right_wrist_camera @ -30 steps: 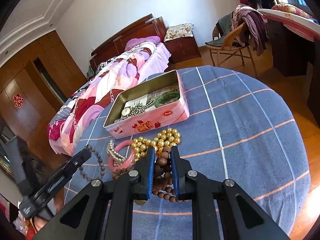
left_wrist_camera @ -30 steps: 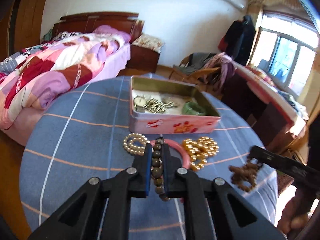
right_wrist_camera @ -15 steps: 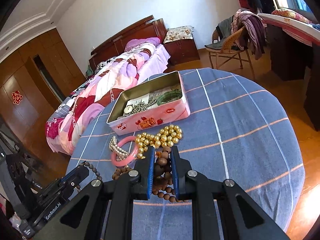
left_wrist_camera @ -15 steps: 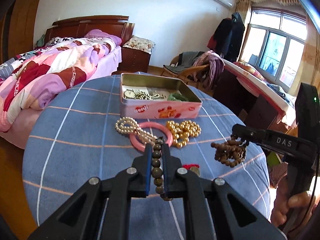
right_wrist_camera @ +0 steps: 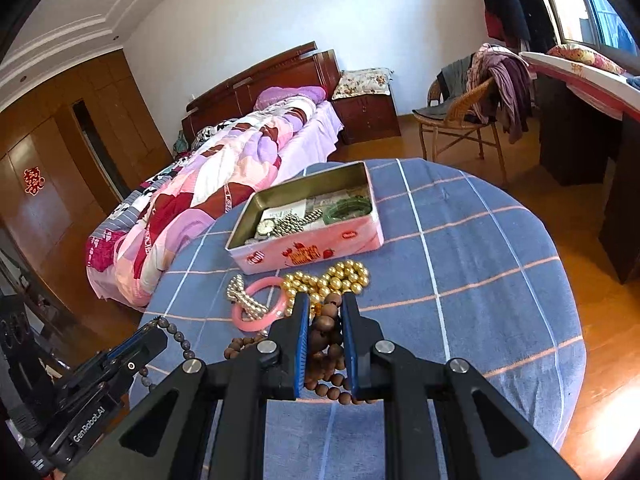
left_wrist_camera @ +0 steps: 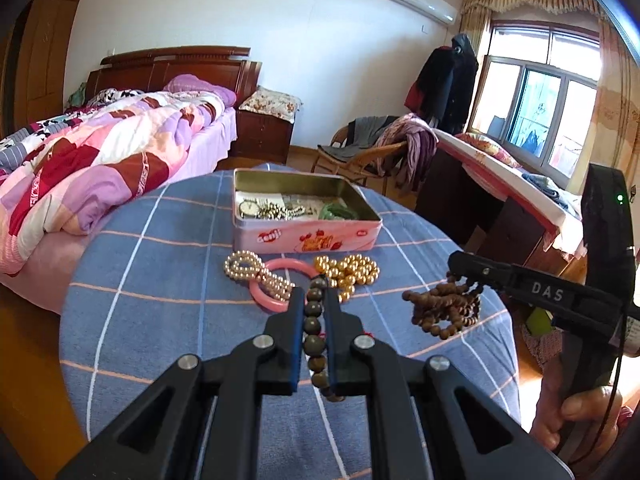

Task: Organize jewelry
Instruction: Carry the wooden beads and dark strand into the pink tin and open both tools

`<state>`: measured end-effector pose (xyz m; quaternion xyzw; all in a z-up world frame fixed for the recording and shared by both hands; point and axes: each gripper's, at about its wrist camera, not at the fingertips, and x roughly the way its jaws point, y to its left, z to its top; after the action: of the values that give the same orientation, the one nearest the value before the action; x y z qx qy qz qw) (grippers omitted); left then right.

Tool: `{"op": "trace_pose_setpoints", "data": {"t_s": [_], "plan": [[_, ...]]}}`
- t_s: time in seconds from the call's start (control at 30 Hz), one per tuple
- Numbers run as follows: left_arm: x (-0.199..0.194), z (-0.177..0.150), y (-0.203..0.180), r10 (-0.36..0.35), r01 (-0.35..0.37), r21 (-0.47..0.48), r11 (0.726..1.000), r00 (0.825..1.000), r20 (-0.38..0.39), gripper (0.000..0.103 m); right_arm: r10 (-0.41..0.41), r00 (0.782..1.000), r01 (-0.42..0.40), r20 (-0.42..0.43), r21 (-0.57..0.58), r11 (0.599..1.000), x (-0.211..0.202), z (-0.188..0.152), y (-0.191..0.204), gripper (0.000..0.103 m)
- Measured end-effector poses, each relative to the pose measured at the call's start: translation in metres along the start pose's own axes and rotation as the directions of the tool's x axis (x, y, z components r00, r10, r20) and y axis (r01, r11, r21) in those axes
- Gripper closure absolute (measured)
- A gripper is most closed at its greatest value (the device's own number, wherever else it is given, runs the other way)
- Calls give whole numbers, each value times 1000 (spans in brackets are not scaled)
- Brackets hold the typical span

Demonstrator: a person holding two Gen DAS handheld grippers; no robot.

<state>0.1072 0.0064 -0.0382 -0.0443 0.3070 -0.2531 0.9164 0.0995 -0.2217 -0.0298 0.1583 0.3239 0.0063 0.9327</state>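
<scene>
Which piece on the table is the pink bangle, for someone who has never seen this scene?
Start at the pink tin on the blue checked tablecloth. Just in front of it lie three loose pieces in a row. The pink bangle is the middle one: a smooth solid ring, with the pearl strand draped across it and the gold bead strand beside it.

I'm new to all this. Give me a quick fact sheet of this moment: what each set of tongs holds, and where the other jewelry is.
left tongs: shut on dark bead bracelet
right tongs: shut on brown bead string
pink tin: open; watch, silver chain, green bangle inside
on blue tablecloth: pearl strand, pink bangle, gold beads
</scene>
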Motion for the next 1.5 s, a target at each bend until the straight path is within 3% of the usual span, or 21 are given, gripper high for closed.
{"op": "trace_pose_setpoints", "data": {"t_s": [0.33, 0.57, 0.83, 1.23, 1.5], "plan": [[-12, 32, 8, 4, -3, -12, 1000, 995, 104, 93, 26, 995, -19, 98, -66, 998, -9, 39, 24, 88], [-1, 56, 11, 1, 1, -13, 1000, 987, 158, 93, 32, 986, -18, 165, -87, 996, -4, 70, 37, 88], [22, 79, 12, -12, 14, -13, 1000, 984, 179, 93, 14, 983, 4, 183, -97, 995, 20, 92, 38, 87], [93, 106, 19, 37, -33, -42, 999, 993, 110, 93, -60, 986, 67, 158, -35, 997, 102, 134, 15, 87], [136, 111, 24, 69, -67, -49, 997, 996, 47, 93, -95, 990, 99, 106, -30, 995, 153, 145, 2, 87]]}}
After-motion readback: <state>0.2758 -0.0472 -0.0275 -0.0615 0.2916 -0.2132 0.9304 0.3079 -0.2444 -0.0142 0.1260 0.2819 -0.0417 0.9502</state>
